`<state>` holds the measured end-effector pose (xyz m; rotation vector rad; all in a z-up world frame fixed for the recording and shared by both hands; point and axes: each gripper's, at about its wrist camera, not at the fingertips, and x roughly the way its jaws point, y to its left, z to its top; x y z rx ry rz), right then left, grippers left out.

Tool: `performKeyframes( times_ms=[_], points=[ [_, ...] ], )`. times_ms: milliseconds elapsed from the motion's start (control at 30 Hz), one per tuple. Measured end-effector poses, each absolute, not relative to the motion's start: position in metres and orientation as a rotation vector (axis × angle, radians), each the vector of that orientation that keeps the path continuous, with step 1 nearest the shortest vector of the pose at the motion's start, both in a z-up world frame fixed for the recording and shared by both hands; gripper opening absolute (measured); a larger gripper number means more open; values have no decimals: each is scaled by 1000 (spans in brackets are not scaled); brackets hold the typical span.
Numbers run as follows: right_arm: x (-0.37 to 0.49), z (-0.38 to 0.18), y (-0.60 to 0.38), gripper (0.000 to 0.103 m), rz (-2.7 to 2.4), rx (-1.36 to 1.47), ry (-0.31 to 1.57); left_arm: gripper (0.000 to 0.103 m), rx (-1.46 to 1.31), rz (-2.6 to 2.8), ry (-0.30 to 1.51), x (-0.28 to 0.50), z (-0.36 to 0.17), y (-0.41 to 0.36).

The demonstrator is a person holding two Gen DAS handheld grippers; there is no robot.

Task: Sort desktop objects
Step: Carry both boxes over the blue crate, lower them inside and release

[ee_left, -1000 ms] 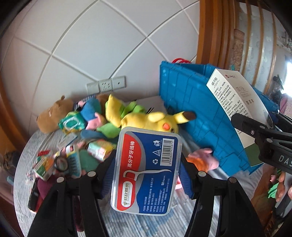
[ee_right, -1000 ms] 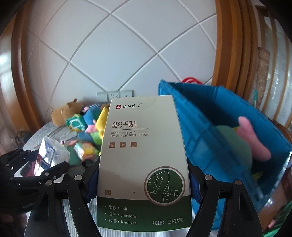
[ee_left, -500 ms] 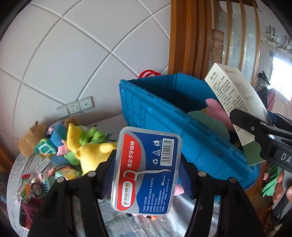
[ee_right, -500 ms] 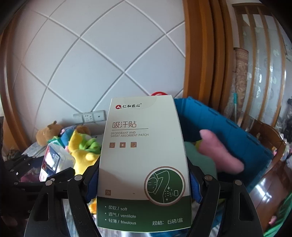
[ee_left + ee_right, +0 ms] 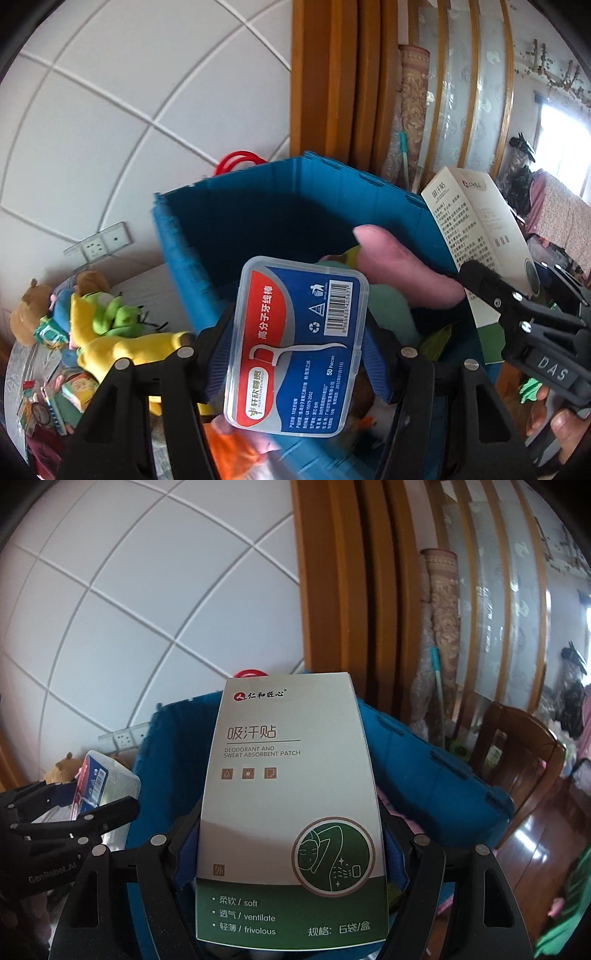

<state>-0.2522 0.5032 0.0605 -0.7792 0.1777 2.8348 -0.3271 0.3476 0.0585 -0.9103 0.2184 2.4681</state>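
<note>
Above blue bin (image 5: pixel 229 236), each hand-held gripper pinches something: left floss case (image 5: pixel 295 347), right patch box (image 5: pixel 291 812)

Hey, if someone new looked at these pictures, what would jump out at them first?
Two boxes fill the views: a blue floss box clamped in the left gripper and a white-green patch box clamped in the right gripper. Both are held above a blue crate, with plush toys piled to its left.

The patch box (image 5: pixel 291 812) hides most of the blue crate (image 5: pixel 424 775) from us; at nine o'clock, small table items (image 5: pixel 40 402) blur beyond telling.
</note>
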Motion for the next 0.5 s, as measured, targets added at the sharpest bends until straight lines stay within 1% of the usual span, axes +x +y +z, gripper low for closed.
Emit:
performKeyframes(
  times_ms=[200,367,500],
  points=[
    [-268,36,551,77,2789,-857,245,61,-1007,2435,266,-345,43,386],
    [-283,16,570,77,2748,-937,277,61,-1102,2411,296,-358,26,403],
    [-290,6,582,78,2717,-979,297,62,-1115,2429,330,-359,23,409]
  ],
)
